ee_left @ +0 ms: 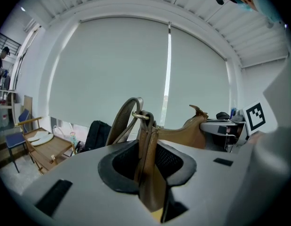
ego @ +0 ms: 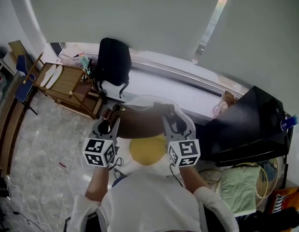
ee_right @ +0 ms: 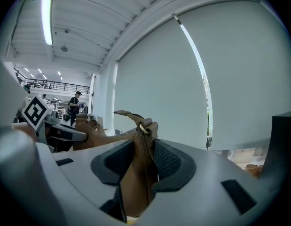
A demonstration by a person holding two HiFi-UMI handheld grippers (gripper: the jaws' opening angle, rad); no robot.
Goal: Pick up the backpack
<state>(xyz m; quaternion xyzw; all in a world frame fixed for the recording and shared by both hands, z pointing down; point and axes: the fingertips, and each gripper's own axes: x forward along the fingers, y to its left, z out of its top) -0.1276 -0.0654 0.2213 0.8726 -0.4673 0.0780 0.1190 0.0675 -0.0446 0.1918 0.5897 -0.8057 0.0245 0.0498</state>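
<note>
Both grippers are closed on the same thing, a brown leather bag [ego: 139, 122], which I take to be the backpack of the task. The left gripper [ee_left: 147, 149] pinches one end of it, its pads pressed on the leather just under a metal strap ring [ee_left: 138, 116]. The right gripper [ee_right: 144, 159] pinches the other end the same way. Neither stands spread, and neither is pressed fully together, since the thickness of the leather keeps the jaws apart.

Holding it by both ends makes sense. The bag is soft and long, so a grip at each side probably keeps it level and stops it from folding or swinging, and the seams by the rings give the pads something firm to bite on.

The bag hangs stretched between the two grippers, close in front of the person's chest. It is on the near side of the white counter [ego: 163, 88] under the window and touches nothing on it.

A black backpack [ego: 112, 62] stands upright on that counter at its left end, well apart from both grippers and untouched. A wooden chair [ego: 67, 83] stands beside that end.
</note>
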